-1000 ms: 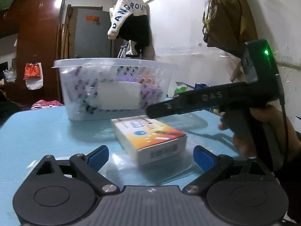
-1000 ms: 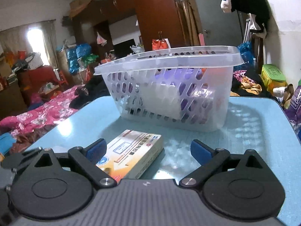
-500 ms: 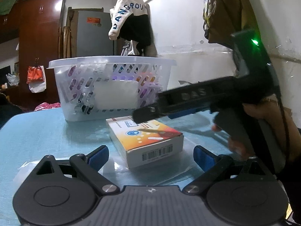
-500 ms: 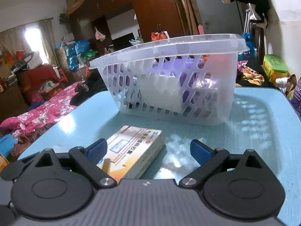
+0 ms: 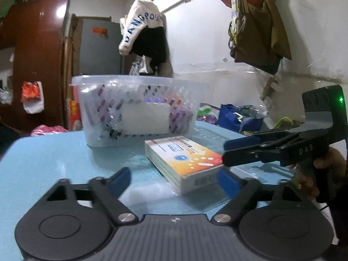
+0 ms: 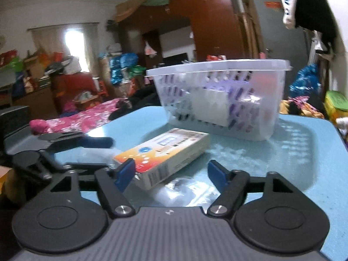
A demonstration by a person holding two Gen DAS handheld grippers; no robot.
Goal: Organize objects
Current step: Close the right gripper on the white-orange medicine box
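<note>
An orange and white medicine box [image 5: 184, 158] lies flat on the light blue table [image 5: 54, 152], in front of a clear plastic basket [image 5: 139, 108] that holds several items. My left gripper [image 5: 174, 180] is open, low over the table, with the box's near end between its blue pads. My right gripper [image 6: 171, 171] is open too; the box [image 6: 165, 150] lies just ahead with its near corner by the left pad. The right gripper also shows in the left wrist view [image 5: 230, 152], beside the box's right edge.
A wall with hanging bags [image 5: 258, 28] runs along the right of the table. A clear plastic sheet [image 6: 189, 191] lies on the table under the box. The table's right edge [image 6: 339, 143] is close to the basket [image 6: 219, 100]. A cluttered room lies beyond.
My right gripper has drawn back to the right and lower, from above the box to beside its right edge. Both views have shifted, so the box now sits more to the right in the left view.
</note>
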